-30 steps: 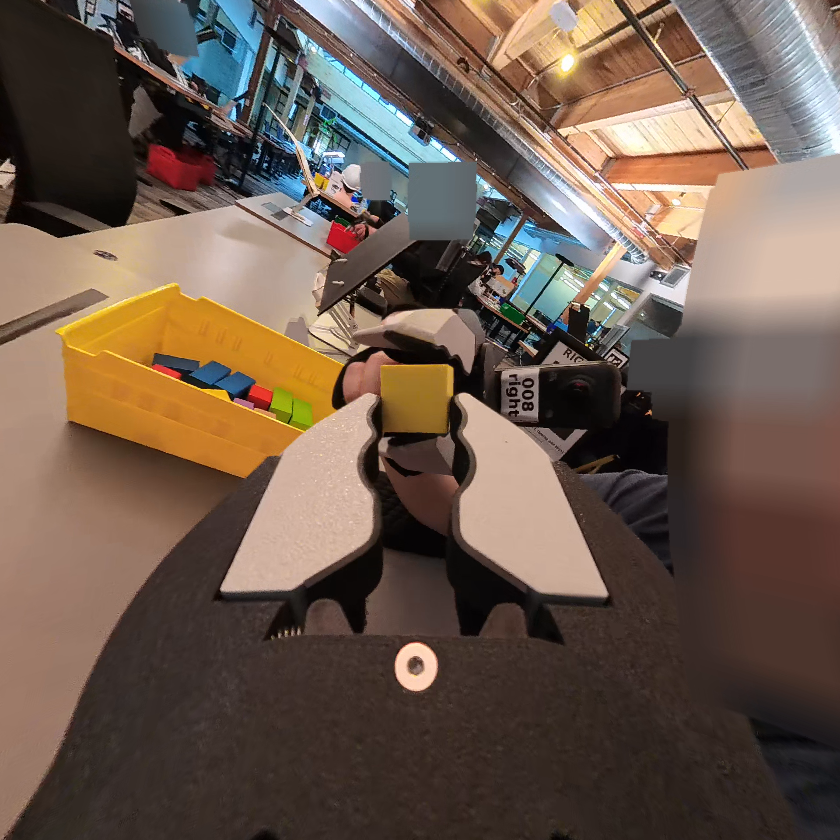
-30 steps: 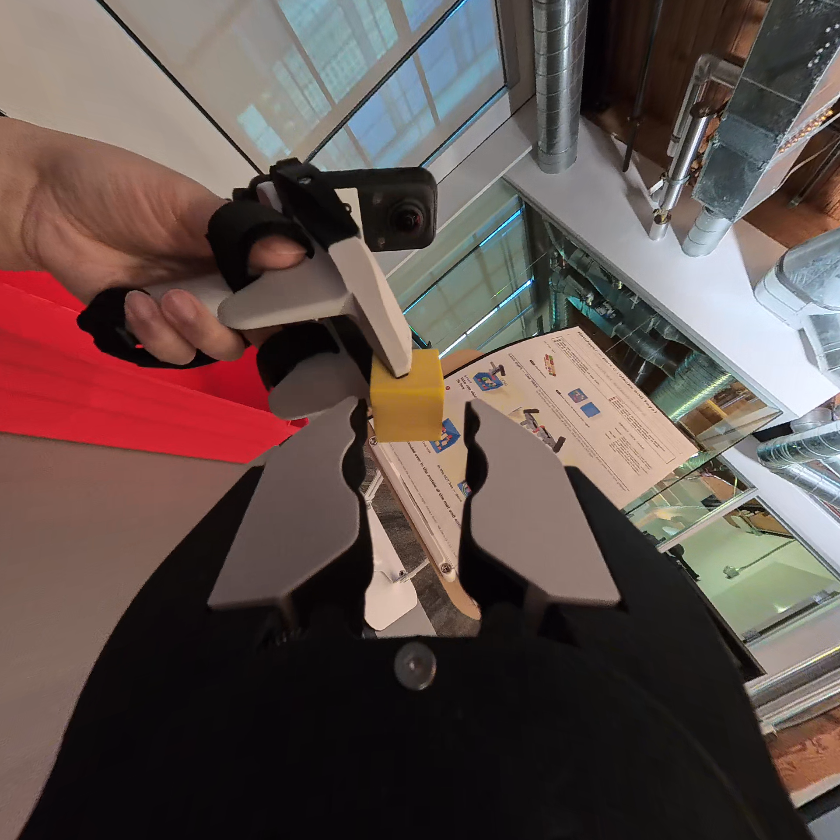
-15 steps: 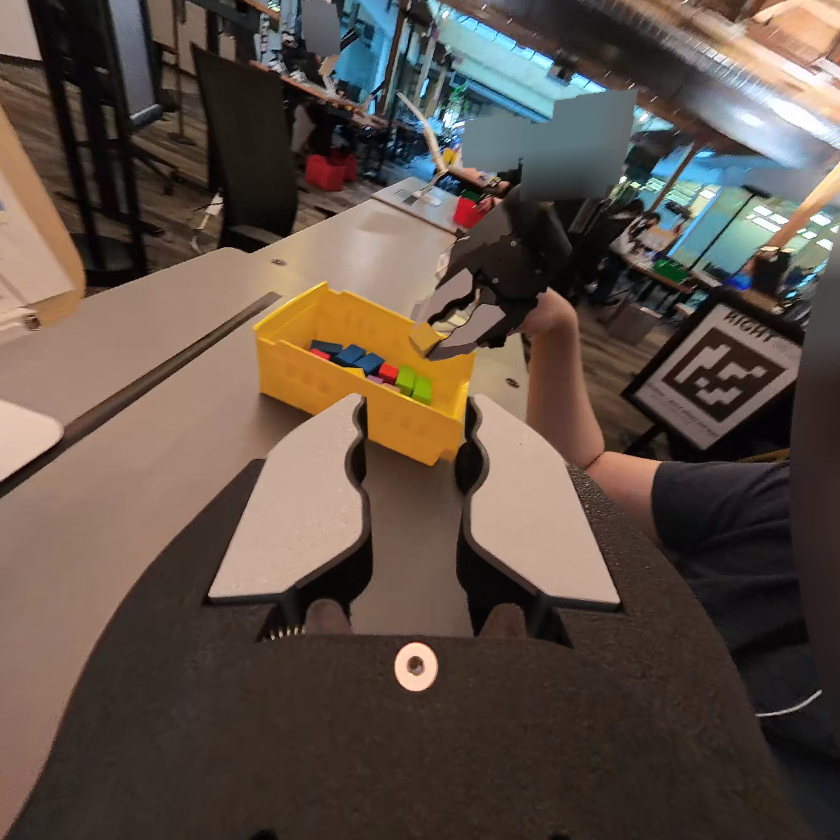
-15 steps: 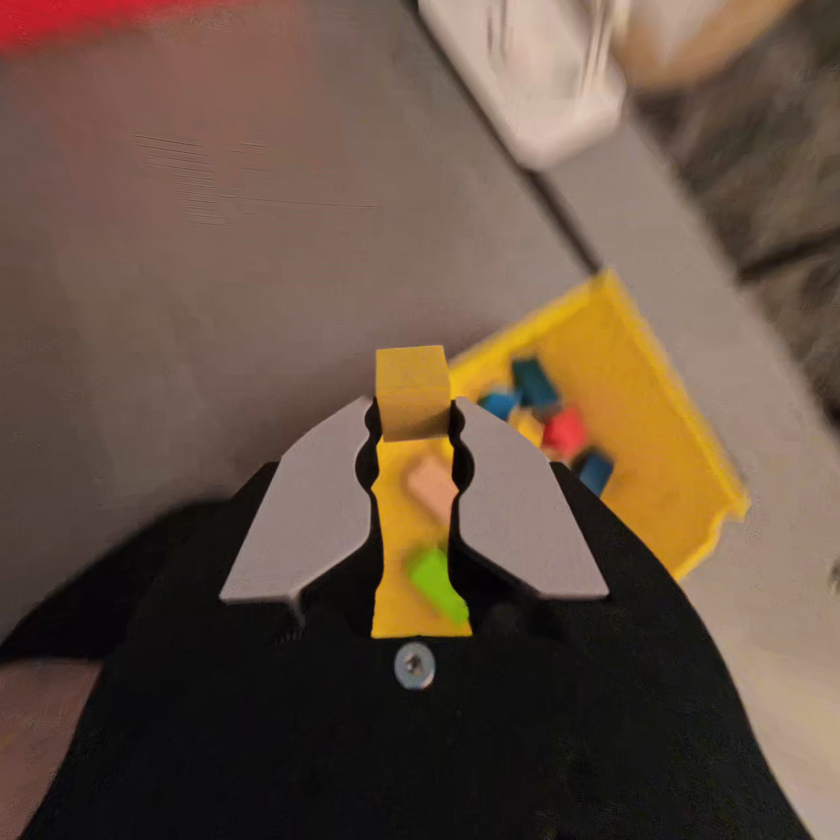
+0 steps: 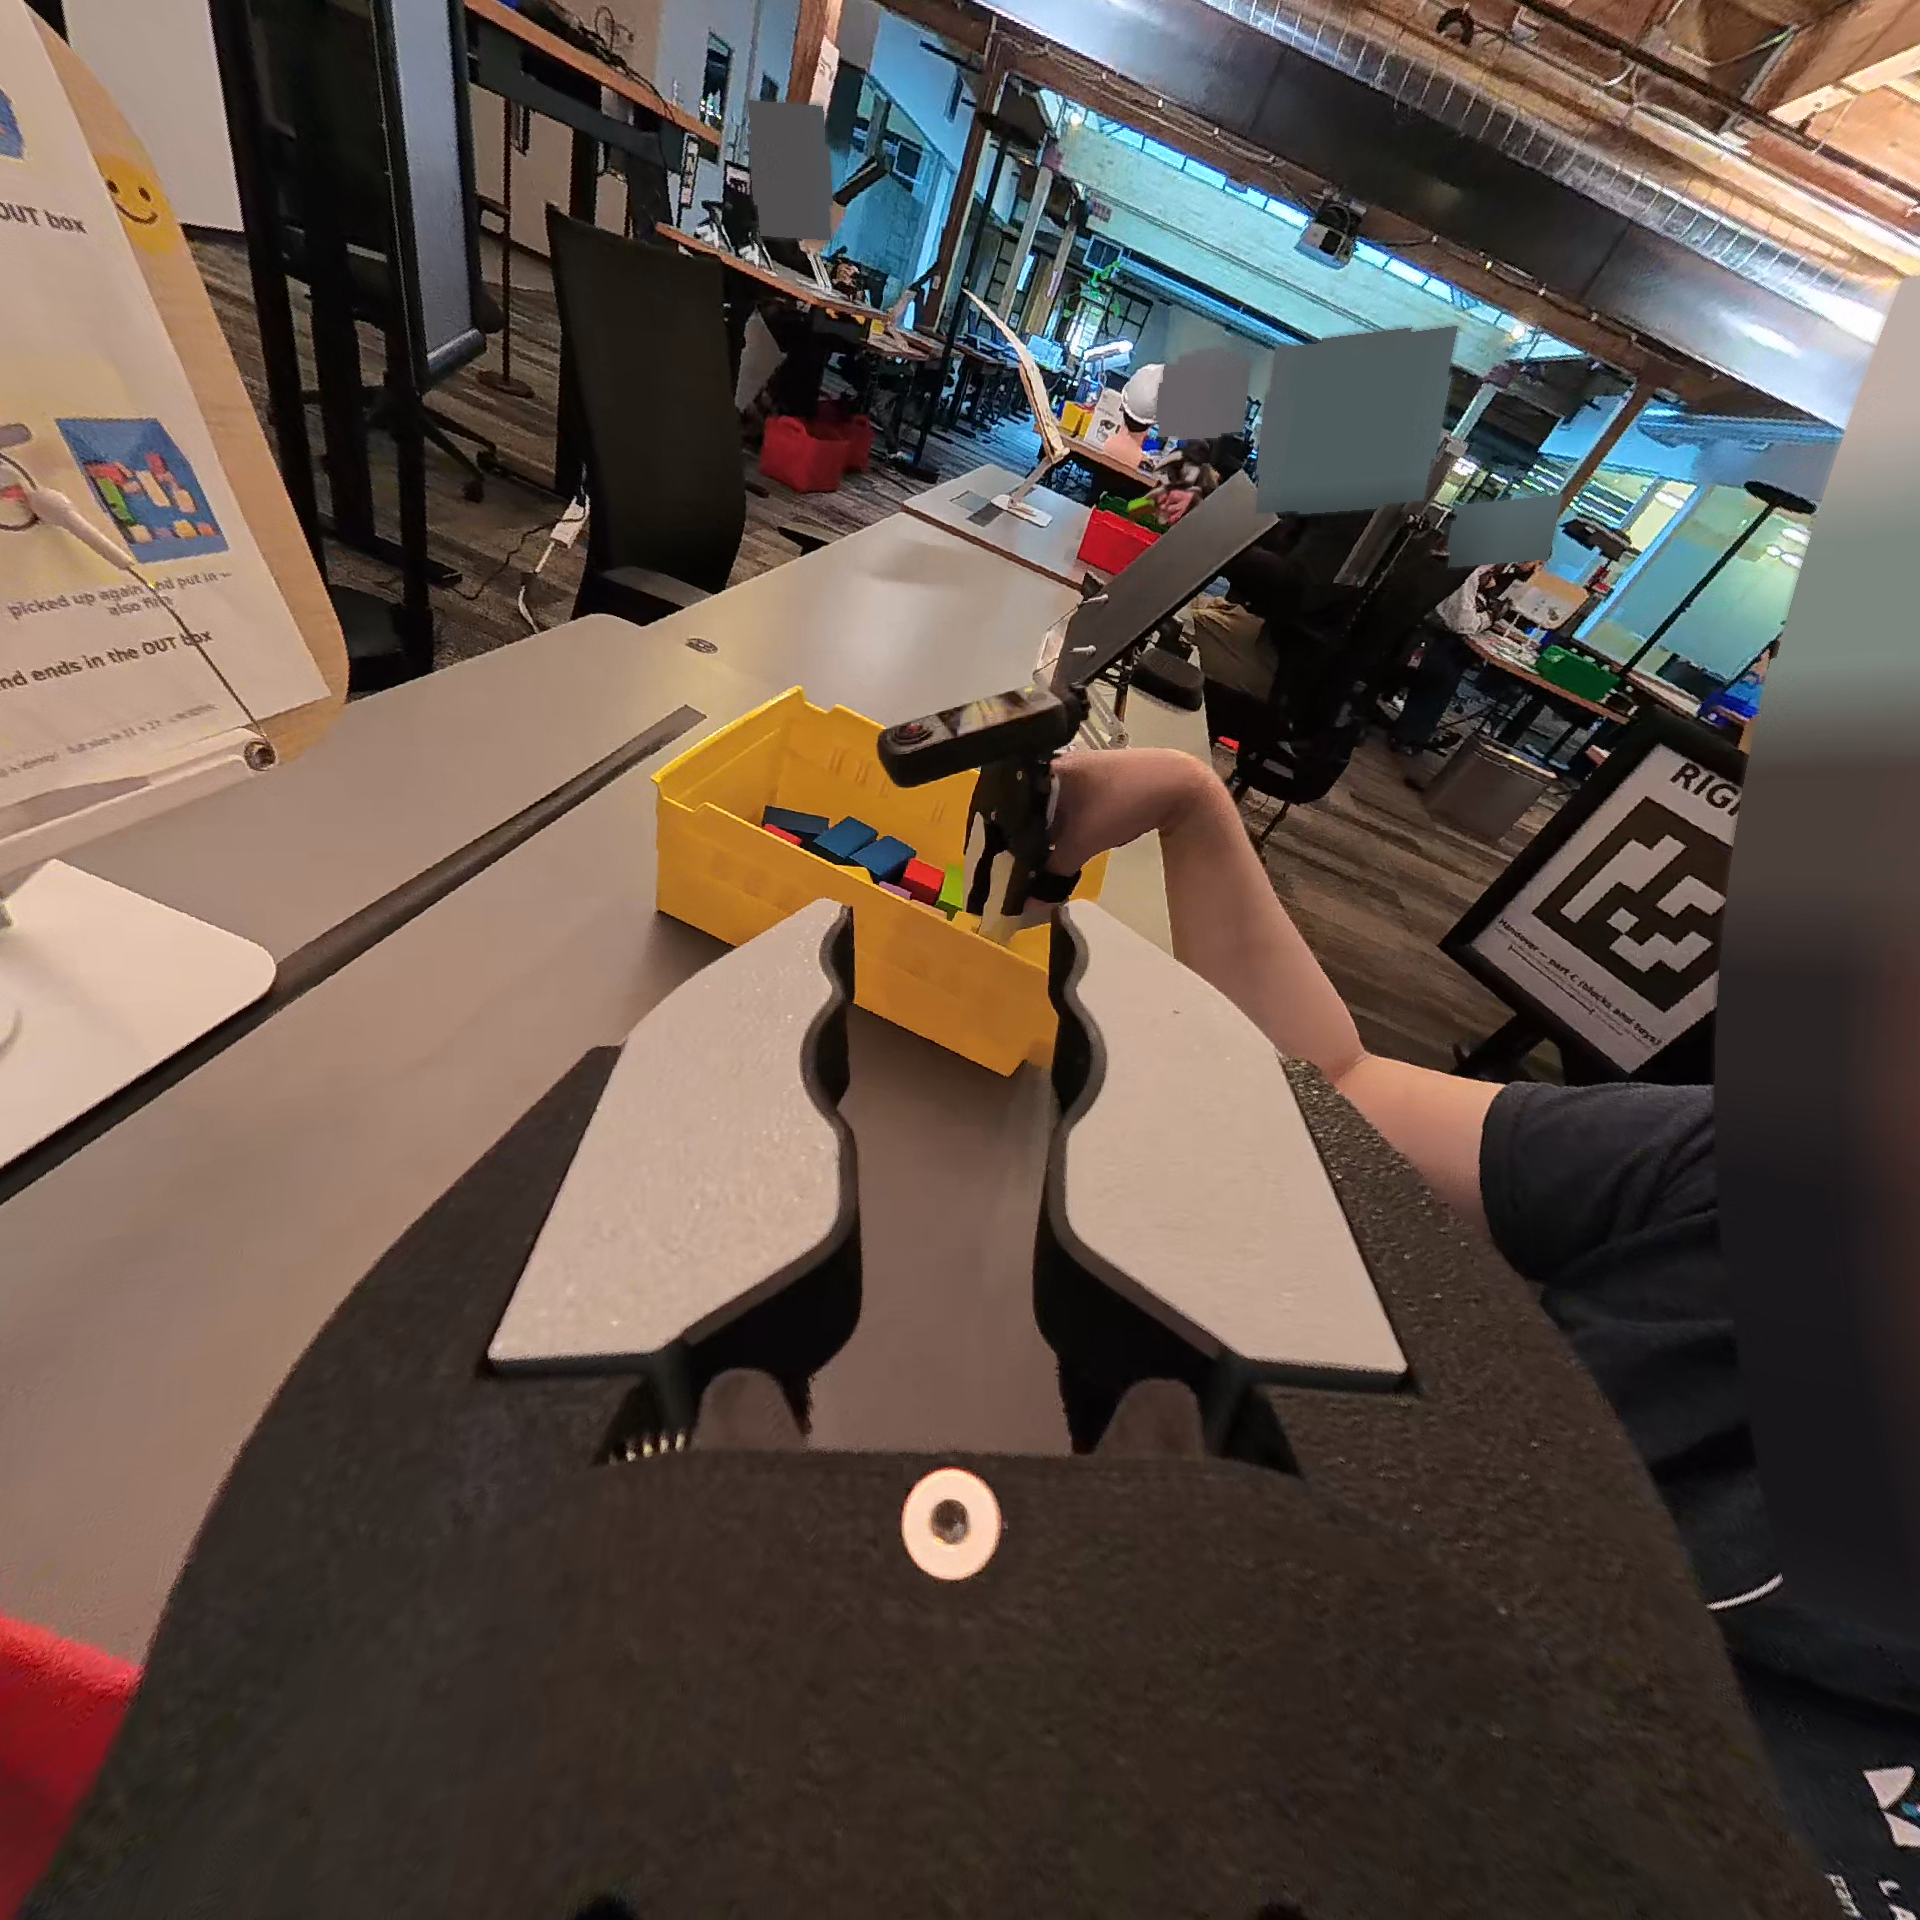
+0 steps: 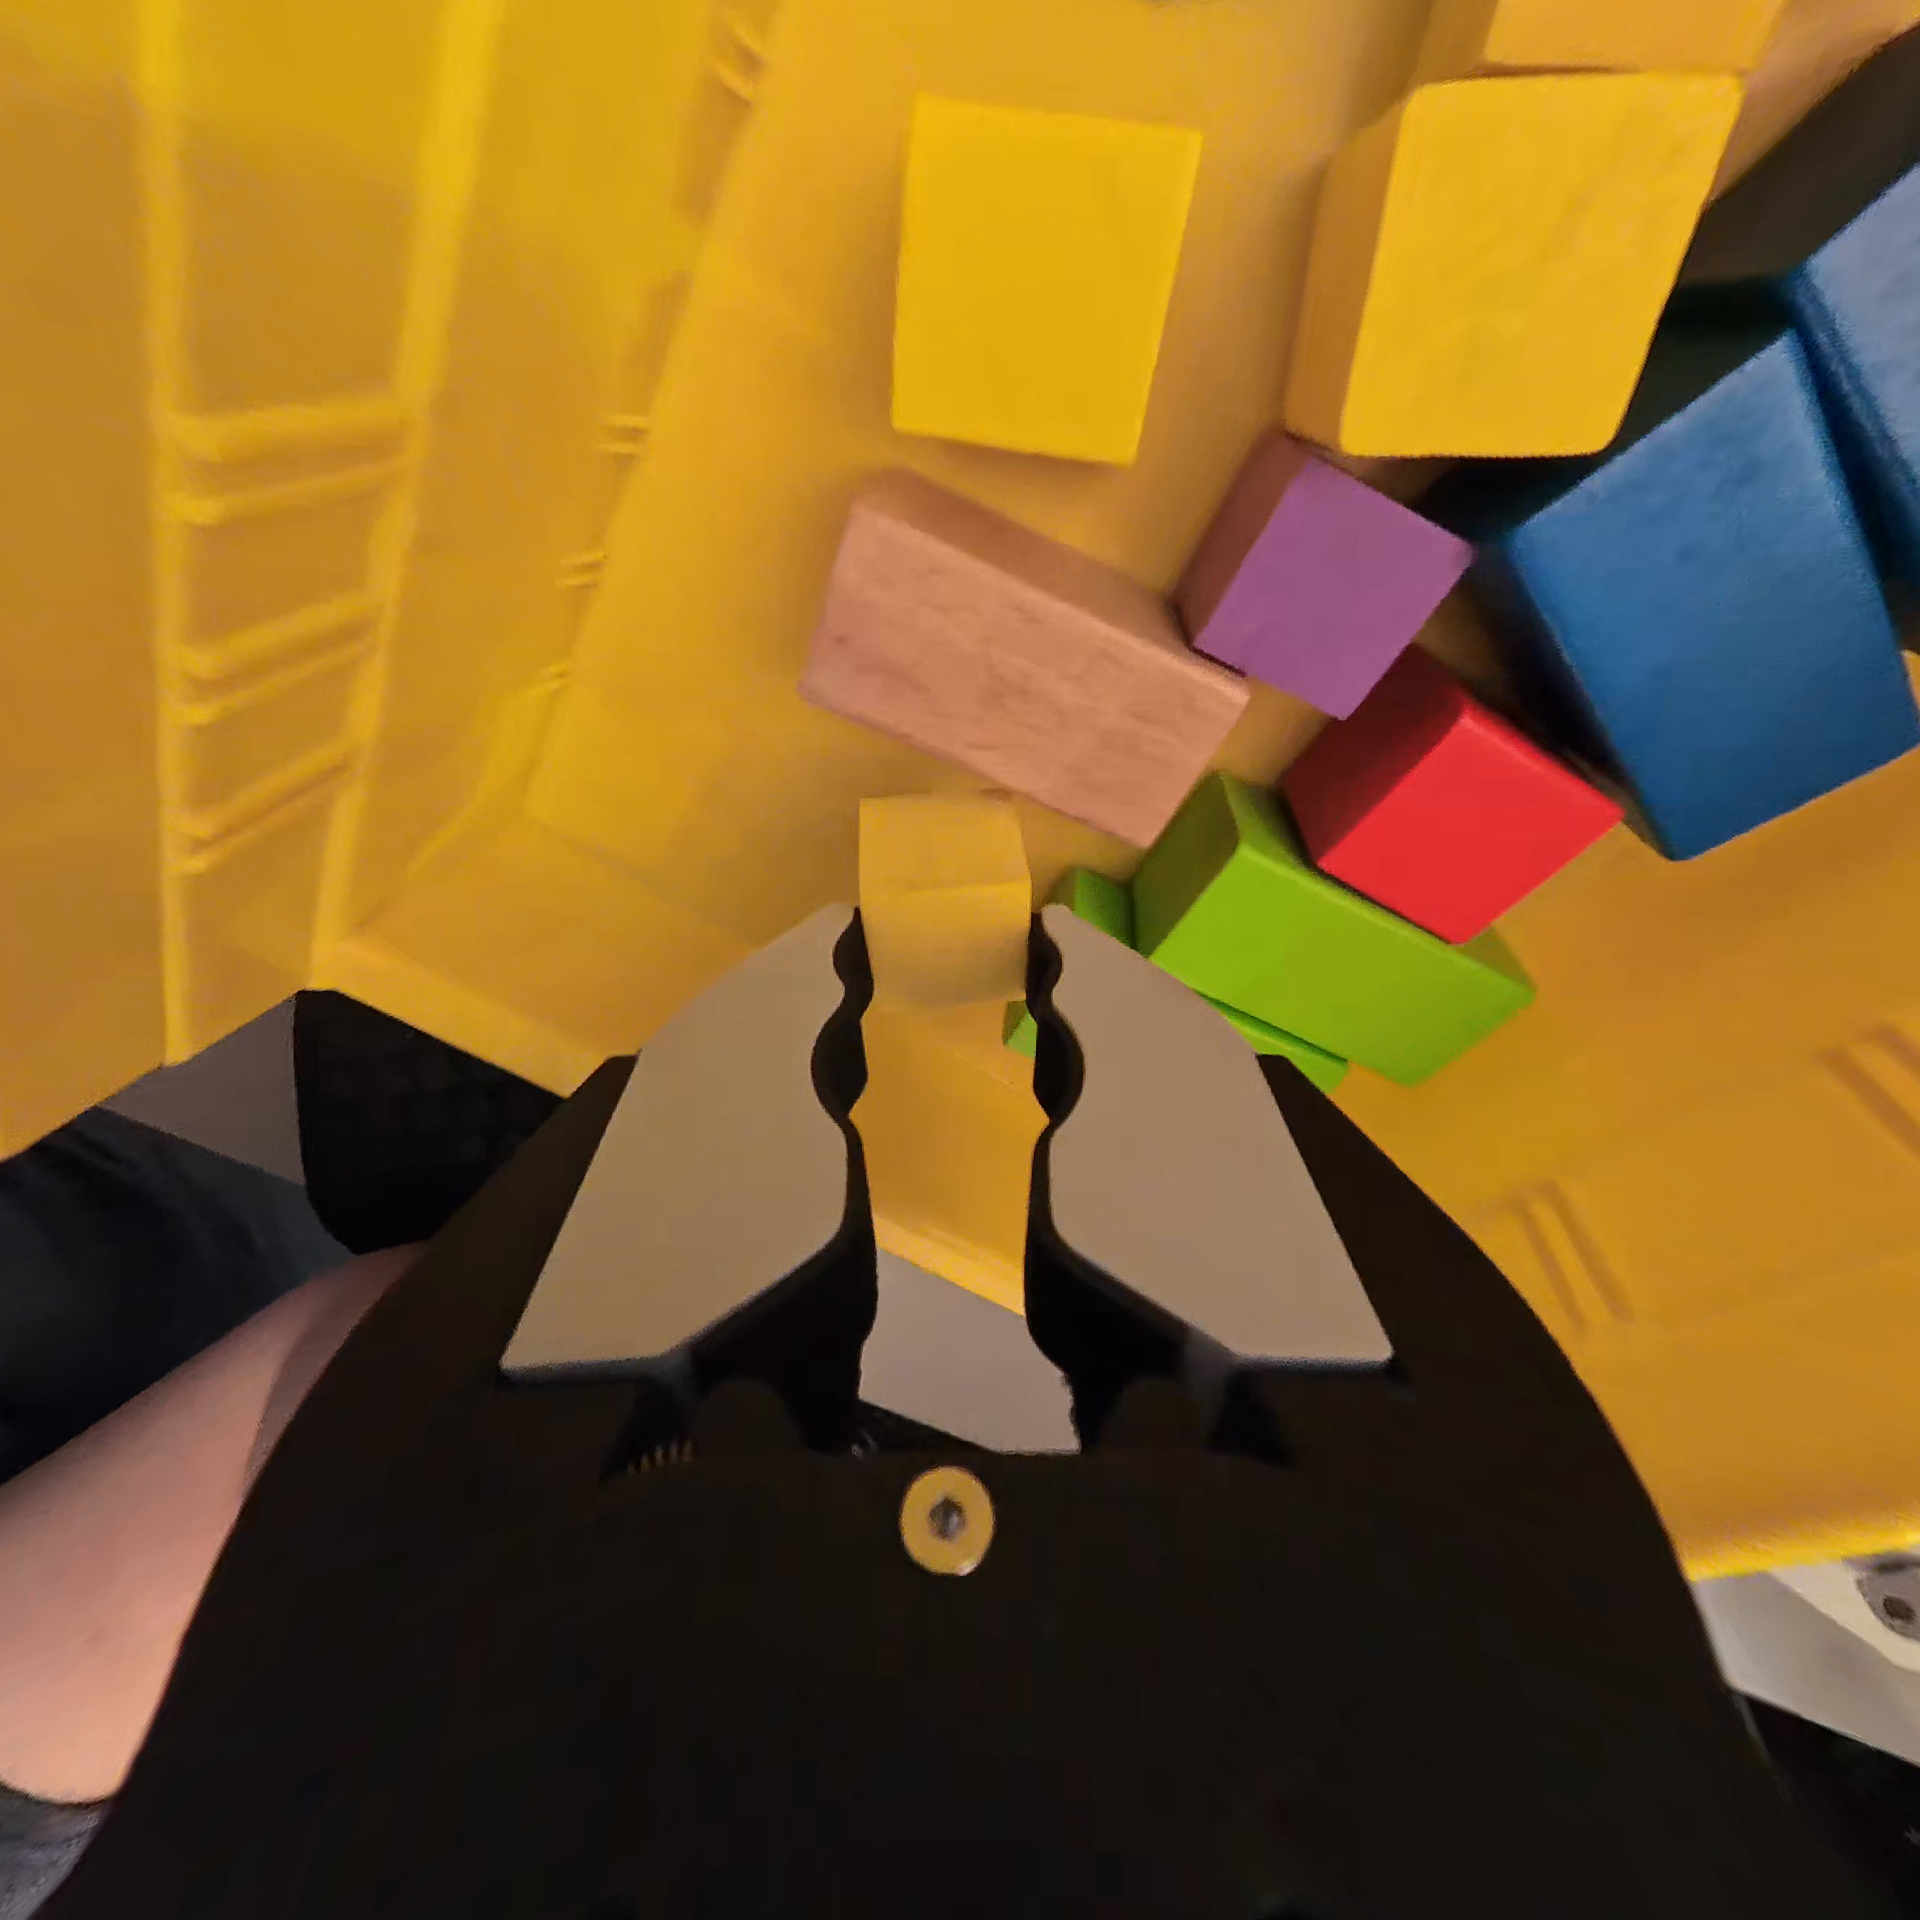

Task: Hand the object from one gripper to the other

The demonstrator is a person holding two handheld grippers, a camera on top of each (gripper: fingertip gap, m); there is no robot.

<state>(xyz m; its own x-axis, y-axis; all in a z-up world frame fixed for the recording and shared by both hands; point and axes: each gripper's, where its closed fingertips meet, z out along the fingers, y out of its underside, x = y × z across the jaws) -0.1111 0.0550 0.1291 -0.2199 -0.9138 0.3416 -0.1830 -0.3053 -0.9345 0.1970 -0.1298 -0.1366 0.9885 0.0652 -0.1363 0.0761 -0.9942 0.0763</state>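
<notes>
While the left gripper (image 5: pixel 951 940) gapes empty, the right gripper (image 6: pixel 943 935) pinches the yellow cube (image 6: pixel 940 902) at its fingertips. It hangs inside the yellow bin (image 6: pixel 343 582), near one corner.

Your bin (image 5: pixel 940 987) sits on the table (image 5: pixel 312 1091), far beyond your left gripper (image 5: pixel 951 997). Your right gripper (image 6: pixel 943 940) reaches into it from the right, blocks (image 6: pixel 1320 951) lying inside.

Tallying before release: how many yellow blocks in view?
3: held block in the right tongs; flat block and thick block in the bin. More may be hidden.
</notes>
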